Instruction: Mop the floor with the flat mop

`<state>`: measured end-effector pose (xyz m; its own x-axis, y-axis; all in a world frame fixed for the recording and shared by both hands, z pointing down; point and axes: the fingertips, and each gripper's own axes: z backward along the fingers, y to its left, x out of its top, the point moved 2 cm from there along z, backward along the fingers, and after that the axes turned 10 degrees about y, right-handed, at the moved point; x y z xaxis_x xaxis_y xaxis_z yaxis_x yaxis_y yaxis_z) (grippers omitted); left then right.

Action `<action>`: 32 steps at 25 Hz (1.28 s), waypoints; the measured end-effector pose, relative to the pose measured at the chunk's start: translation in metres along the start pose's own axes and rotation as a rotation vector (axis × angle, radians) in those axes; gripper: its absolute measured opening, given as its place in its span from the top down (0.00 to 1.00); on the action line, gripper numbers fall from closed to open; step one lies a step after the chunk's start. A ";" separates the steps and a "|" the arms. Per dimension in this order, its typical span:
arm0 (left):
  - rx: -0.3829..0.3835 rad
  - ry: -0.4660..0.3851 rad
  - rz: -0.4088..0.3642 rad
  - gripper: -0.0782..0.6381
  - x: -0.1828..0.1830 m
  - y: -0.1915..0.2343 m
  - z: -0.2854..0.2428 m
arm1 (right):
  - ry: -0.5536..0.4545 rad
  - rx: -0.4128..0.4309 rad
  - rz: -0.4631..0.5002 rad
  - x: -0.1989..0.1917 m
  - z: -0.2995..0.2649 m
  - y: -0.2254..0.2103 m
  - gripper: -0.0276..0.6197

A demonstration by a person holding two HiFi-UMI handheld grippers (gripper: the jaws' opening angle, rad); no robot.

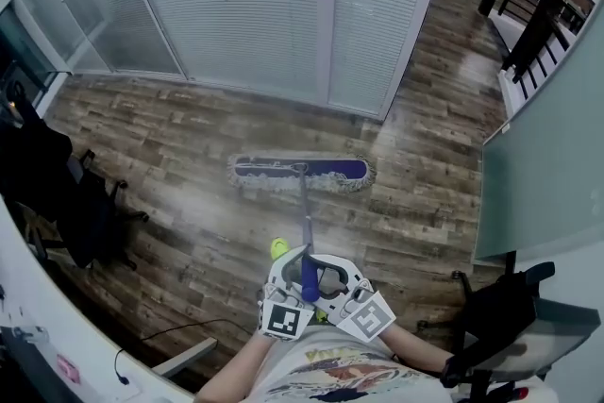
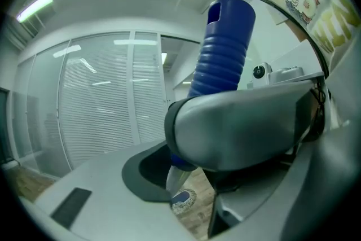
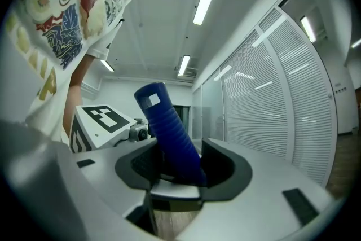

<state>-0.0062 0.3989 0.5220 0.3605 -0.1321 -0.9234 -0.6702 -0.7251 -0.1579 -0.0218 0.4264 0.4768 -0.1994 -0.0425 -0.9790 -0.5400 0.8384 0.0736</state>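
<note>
The flat mop's blue, grey-fringed head [image 1: 300, 173] lies flat on the wood floor [image 1: 179, 146] ahead of me, its thin pole [image 1: 305, 222] running back to a ribbed blue grip [image 1: 310, 277]. Both grippers clasp that grip side by side close to my body. My left gripper [image 1: 294, 267] is shut on it, as is my right gripper [image 1: 332, 277]. In the left gripper view the blue grip [image 2: 223, 48] rises between the left gripper [image 2: 180, 163] jaws, with the mop head [image 2: 182, 200] small below. In the right gripper view the grip [image 3: 169, 132] leans through the right gripper [image 3: 180, 175].
A glass wall with white blinds [image 1: 264, 5] stands behind the mop head. A black office chair [image 1: 66, 193] is at the left, another chair [image 1: 510, 316] at the lower right. A glass partition [image 1: 547, 165] lines the right side. A black cable [image 1: 160, 333] trails by a white desk edge [image 1: 57, 335].
</note>
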 end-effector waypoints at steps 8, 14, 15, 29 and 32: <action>0.013 -0.085 -0.048 0.69 0.040 0.119 -0.061 | -0.173 -0.091 -0.073 0.053 -0.087 -0.103 0.66; -0.011 -0.109 -0.068 0.70 0.059 0.216 -0.104 | -0.186 -0.118 -0.063 0.083 -0.164 -0.174 0.67; -0.014 -0.115 -0.070 0.70 0.061 0.231 -0.109 | -0.191 -0.123 -0.061 0.087 -0.177 -0.184 0.67; -0.064 -0.123 -0.095 0.70 0.065 0.340 -0.199 | -0.185 -0.136 -0.082 0.080 -0.266 -0.291 0.67; -0.054 -0.095 -0.078 0.71 0.060 0.359 -0.225 | -0.194 -0.102 -0.088 0.075 -0.282 -0.318 0.67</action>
<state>-0.0791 -0.0214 0.4891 0.3452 -0.0113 -0.9385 -0.6060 -0.7662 -0.2137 -0.0957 0.0037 0.4335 0.0077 0.0000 -1.0000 -0.6305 0.7762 -0.0049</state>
